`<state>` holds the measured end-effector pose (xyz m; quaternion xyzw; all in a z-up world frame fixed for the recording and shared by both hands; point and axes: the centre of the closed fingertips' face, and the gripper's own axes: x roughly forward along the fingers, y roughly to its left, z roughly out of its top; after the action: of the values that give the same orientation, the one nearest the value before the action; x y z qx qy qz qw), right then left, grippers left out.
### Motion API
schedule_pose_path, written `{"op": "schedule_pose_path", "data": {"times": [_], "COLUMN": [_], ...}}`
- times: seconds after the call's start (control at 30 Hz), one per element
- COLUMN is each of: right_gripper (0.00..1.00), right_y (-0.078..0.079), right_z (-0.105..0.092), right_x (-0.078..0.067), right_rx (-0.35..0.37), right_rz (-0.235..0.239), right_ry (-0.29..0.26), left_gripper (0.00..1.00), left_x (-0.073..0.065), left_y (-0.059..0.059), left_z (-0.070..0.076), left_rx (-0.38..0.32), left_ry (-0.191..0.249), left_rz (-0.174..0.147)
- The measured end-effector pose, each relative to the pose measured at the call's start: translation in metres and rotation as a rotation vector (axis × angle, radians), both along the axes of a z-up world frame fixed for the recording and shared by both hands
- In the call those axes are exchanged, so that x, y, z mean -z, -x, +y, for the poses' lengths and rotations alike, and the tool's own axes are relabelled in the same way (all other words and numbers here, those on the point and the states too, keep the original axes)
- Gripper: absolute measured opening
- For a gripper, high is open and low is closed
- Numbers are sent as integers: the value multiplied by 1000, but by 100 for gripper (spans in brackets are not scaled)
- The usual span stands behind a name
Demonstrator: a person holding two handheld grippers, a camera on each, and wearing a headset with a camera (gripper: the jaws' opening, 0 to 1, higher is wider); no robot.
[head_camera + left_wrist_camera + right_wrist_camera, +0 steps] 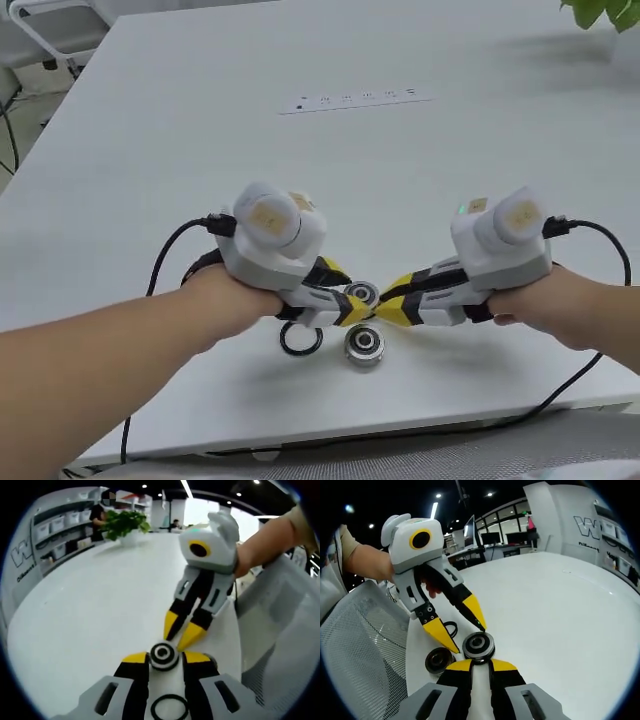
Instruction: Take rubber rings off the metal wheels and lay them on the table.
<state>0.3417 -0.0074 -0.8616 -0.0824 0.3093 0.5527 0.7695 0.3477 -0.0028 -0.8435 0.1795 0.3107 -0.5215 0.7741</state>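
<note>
- Rubber ring (301, 338), black, off its wheel: flat on the white table (400, 180) near the front edge, below the left gripper (166, 658) in the head view.
- Same ring in the left gripper view: low in the frame, in the gap between that gripper's two jaws, well behind the tips.
- Metal wheel (478, 646), dark band round its rim: between the left gripper's yellow tips, one tip against each side, gripped.
- Lifted or resting on the table: not resolvable.
- Right gripper (482, 667): jaws narrow, slim gap between them, tips at the near rim of the gripped wheel. Pinching the band or only touching it: cannot tell.
- Both grippers nose to nose, tips meeting at that wheel.
- Second metal wheel (364, 343): flat on the table, just right of the loose ring and apart from it, just in front of the gripped wheel, free of both grippers.
- Left hand (235, 300) and right hand (545, 305): wrapped round the gripper bodies.
</note>
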Motion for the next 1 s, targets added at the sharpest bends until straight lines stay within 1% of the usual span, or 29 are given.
{"op": "schedule_pose_path", "data": {"times": [0.13, 0.17, 0.2, 0.27, 0.3, 0.33, 0.47, 0.5, 0.63, 0.7, 0.77, 0.87, 1.0], "right_gripper": [9, 9, 9, 9, 9, 8, 8, 8, 7, 5, 1, 1, 0], "right_y": [0, 1, 1, 0, -1, -1, 0, -1, 0, -1, -2, -1, -2], "right_z": [1, 1, 1, 1, 1, 1, 2, 2, 2, 2, 1, 1, 1], "right_x": [-1, -1, -1, 0, 0, 0, 0, -1, -1, -1, 0, 0, 0], "right_rx": [1, 0, 0, 0, 2, 3, 2, 3, 16, 21, 29, 45, 83], "right_rz": [-3, -4, -5, -6, -6, -7, -8, -7, 0, 6, 9, 20, 55], "right_ry": [1, 2, 2, 2, 2, 2, 1, 0, -9, -9, -11, -13, -29], "left_gripper": [24, 23, 22, 19, 19, 18, 15, 14, 13, 13, 13, 13, 13], "left_x": [3, 2, 3, 3, 3, 3, 3, 4, 3, 3, 3, 4, 4], "left_y": [2, 0, 1, -1, 0, -1, -3, -4, -3, -4, -3, -3, -4], "left_z": [-3, -4, -3, -2, -3, -2, -1, 0, -1, 0, 0, 0, 0], "left_rx": [20, 26, 23, 23, 15, 13, 2, -2, 2, -1, 0, -1, 6], "left_ry": [-18, -19, -23, -24, -12, -15, -10, -16, -22, -21, -22, -27, -34], "left_rz": [-13, -34, -27, -37, -20, -29, -34, -39, -53, -48, -49, -54, -58]}}
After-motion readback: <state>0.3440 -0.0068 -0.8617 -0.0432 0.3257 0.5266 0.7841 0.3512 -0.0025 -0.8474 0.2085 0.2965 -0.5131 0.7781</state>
